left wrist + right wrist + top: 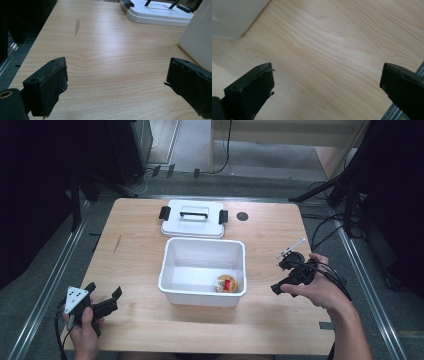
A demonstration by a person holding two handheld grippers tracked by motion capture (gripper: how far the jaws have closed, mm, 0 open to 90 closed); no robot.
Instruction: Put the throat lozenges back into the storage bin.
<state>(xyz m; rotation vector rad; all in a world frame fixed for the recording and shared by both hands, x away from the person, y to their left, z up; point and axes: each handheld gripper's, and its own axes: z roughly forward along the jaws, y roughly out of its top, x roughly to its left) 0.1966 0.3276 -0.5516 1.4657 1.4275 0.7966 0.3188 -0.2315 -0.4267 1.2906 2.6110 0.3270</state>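
Hands hold two tools over a pale wooden bench (135,270). Left hand-held gripper (102,295), at the near left corner, has its jaws spread wide with nothing between them, and bare wood shows in the gap in the left gripper view. Right hand-held gripper (290,270), near the right edge, also has its jaws wide apart and empty. Between the two grippers stands an open white tub (202,292), just beside the left gripper's right jaw in its own view. Inside the tub, at the corner nearest the right gripper, lies a small round yellow-and-red item (226,284). Beyond the tub, touching or just beside its far wall, lies its white lid (193,222) with black handle and clips.
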